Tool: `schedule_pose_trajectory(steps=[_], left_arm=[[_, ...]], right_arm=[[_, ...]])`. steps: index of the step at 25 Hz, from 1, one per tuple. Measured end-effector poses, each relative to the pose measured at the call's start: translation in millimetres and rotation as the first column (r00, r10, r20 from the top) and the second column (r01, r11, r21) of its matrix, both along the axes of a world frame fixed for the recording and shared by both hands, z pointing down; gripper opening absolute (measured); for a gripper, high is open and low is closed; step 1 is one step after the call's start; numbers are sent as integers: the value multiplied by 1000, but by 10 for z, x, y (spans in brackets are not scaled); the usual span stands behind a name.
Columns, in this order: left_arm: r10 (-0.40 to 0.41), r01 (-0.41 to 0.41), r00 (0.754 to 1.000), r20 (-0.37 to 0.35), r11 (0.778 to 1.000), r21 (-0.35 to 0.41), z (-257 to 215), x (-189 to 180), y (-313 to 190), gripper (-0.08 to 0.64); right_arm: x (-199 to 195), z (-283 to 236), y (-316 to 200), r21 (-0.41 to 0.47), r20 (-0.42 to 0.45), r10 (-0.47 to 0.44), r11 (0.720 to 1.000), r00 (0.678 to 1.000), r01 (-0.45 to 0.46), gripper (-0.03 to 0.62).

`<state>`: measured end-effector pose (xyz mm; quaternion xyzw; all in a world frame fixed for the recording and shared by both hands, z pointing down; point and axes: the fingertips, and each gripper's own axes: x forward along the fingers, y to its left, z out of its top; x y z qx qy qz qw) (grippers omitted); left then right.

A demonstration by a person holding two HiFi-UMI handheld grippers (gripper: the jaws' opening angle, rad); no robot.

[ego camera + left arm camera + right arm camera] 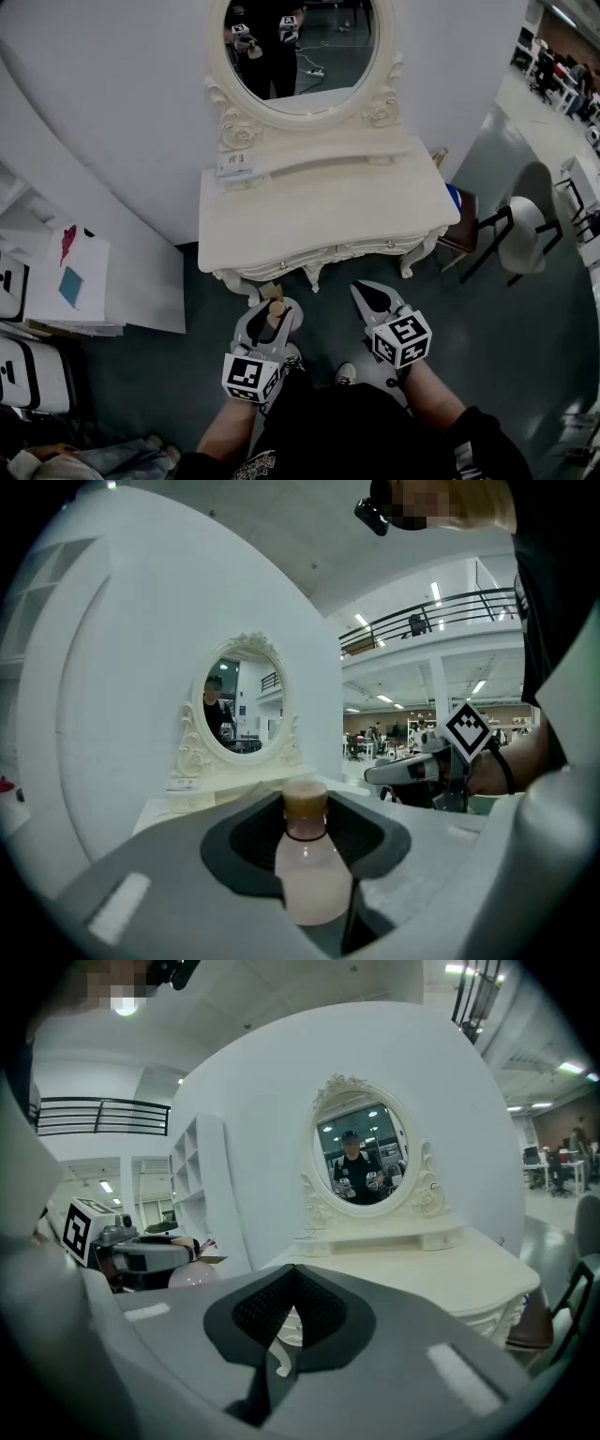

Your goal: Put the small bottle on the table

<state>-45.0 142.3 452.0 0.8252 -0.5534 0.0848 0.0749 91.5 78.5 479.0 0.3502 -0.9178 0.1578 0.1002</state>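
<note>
Now the left gripper's point(306, 804) jaws are closed on the small bottle point(311, 878), holding it round its fat middle. The right gripper's point(291, 1283) jaws are closed with nothing in them. The bottle looks light, smooth and maybe slippery, so I think the wide belly is the best place to hold, and it stands straight with its brown cap on top, in the air on the near side of the white tabletop point(319, 216).
</note>
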Motion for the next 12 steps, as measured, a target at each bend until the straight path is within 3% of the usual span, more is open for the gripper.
schedule_pose_trajectory(steps=[12], left_arm=[[44,-45,999,-8,999,-5,2,-229,-128,138]], right_arm=[[-249,1,-107,-6,-11,24,1000,1000,-24,28]])
